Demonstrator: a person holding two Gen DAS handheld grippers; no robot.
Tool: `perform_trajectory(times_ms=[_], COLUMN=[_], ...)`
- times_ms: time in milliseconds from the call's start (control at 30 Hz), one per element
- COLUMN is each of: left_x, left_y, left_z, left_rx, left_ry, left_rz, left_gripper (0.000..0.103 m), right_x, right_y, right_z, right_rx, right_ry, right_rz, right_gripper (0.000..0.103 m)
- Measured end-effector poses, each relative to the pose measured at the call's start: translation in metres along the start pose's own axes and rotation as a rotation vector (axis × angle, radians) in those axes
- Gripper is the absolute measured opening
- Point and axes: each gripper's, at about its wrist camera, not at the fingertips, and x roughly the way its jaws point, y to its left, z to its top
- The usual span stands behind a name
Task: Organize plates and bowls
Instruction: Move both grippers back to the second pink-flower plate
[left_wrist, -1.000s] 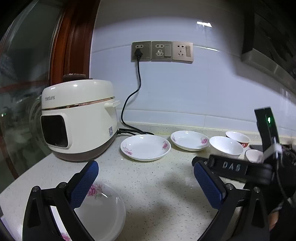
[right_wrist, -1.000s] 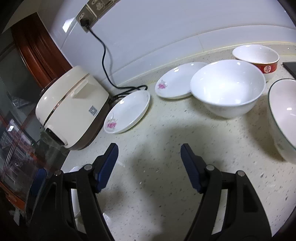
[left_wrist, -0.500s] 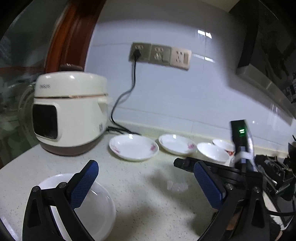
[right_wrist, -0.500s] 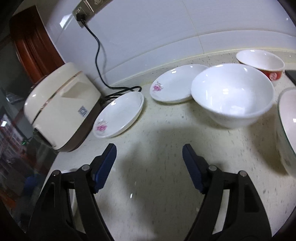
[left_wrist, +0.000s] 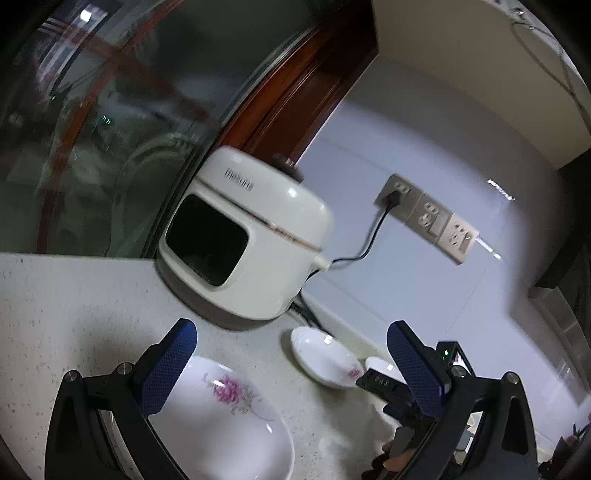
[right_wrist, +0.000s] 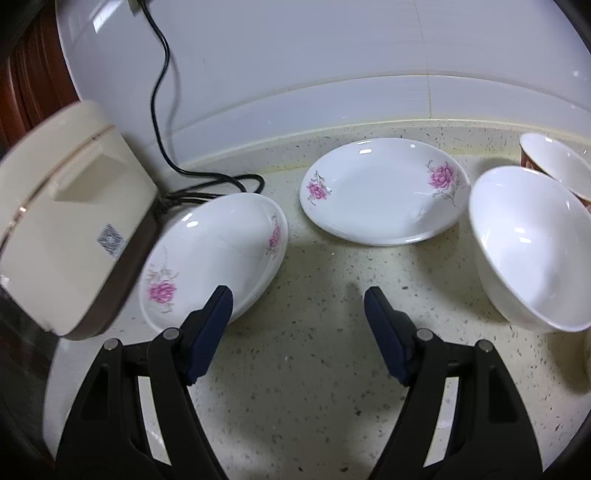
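Two flowered white plates lie on the speckled counter ahead of my right gripper (right_wrist: 299, 325), which is open and empty. The left plate (right_wrist: 214, 254) sits beside the rice cooker, its near rim just past my left fingertip (right_wrist: 212, 325). The other plate (right_wrist: 384, 190) lies farther back at centre. A plain white bowl (right_wrist: 528, 243) stands to the right, with a red-sided bowl (right_wrist: 554, 162) behind it. My left gripper (left_wrist: 291, 365) is open and rolled to one side above a third flowered plate (left_wrist: 229, 417) whose edge passes under its left finger. A farther plate (left_wrist: 325, 360) shows between the fingers.
A cream rice cooker (left_wrist: 243, 243) stands at the left by a glass door with a wooden frame (left_wrist: 280, 96). Its black cable (right_wrist: 162, 110) runs up to wall sockets (left_wrist: 428, 218) and coils behind the left plate. The tiled wall closes the back.
The left wrist view has rolled and swung toward the cooker, and the flowered plate now lies under its left finger. My right gripper moved forward toward the two plates, still open.
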Motion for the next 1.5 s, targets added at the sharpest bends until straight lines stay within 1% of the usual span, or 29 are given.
perform_trajectory(times_ms=[100,167,200,267,333,433,500,567,733,900,933,1000,1033,1100,1167,1267,1367,1467,1500], left_x=[0.009,0.011,0.008,0.01,0.009,0.006,0.008,0.009,0.009,0.015,0.015,0.016,0.016,0.015,0.017,0.018,0.017,0.021,0.023], left_y=[-0.003,-0.007,-0.008,-0.011,-0.011,-0.011,-0.012,-0.012,-0.013,-0.019,-0.021,-0.026,-0.031,-0.042,-0.052,-0.063,-0.063,-0.06,-0.061], left_z=[-0.002,-0.004,-0.006,-0.008,-0.008,-0.008,-0.008,-0.008,-0.009,-0.013,-0.015,-0.018,-0.02,-0.026,-0.033,-0.041,-0.042,-0.043,-0.044], left_rx=[0.022,0.04,0.046,0.064,0.067,0.064,0.07,0.075,0.08,0.121,0.133,0.163,0.187,0.24,0.294,0.361,0.364,0.338,0.339], left_ry=[0.041,0.051,0.054,0.069,0.066,0.052,0.059,0.066,0.071,0.12,0.127,0.14,0.147,0.164,0.19,0.226,0.235,0.264,0.281], left_rz=[0.005,-0.001,-0.003,0.0,0.003,0.003,0.0,0.0,0.001,-0.008,-0.018,-0.034,-0.045,-0.074,-0.095,-0.117,-0.136,-0.163,-0.17], left_gripper=[0.103,0.103,0.103,0.103,0.103,0.103,0.103,0.103,0.103,0.103,0.103,0.103,0.103,0.103,0.103,0.103,0.103,0.103,0.103], right_x=[0.008,0.014,0.014,0.014,0.009,0.002,-0.004,-0.014,-0.045,-0.073,-0.072,-0.077,-0.081,-0.082,-0.077,-0.07,-0.067,-0.072,-0.071], right_y=[0.011,0.018,0.021,0.026,0.027,0.021,0.012,0.0,-0.038,-0.061,-0.065,-0.075,-0.075,-0.079,-0.081,-0.077,-0.078,-0.087,-0.091], right_z=[0.004,0.005,0.004,0.003,0.001,-0.004,-0.011,-0.018,-0.036,-0.059,-0.06,-0.063,-0.063,-0.06,-0.054,-0.049,-0.048,-0.05,-0.05], right_rx=[-0.049,-0.088,-0.106,-0.152,-0.197,-0.254,-0.273,-0.264,-0.195,-0.161,-0.152,-0.118,-0.11,-0.074,-0.047,-0.05,-0.048,-0.012,0.002], right_ry=[0.018,0.04,0.043,0.04,0.044,0.072,0.083,0.079,0.083,0.098,0.108,0.131,0.128,0.135,0.14,0.135,0.112,0.116,0.117], right_rz=[-0.018,-0.058,-0.063,-0.099,-0.139,-0.194,-0.217,-0.219,-0.178,-0.141,-0.129,-0.086,-0.074,-0.029,0.024,0.083,0.12,0.211,0.224], right_gripper=[0.076,0.077,0.079,0.08,0.081,0.081,0.081,0.081,0.081,0.081,0.081,0.079,0.078,0.075,0.075,0.072,0.069,0.066,0.064])
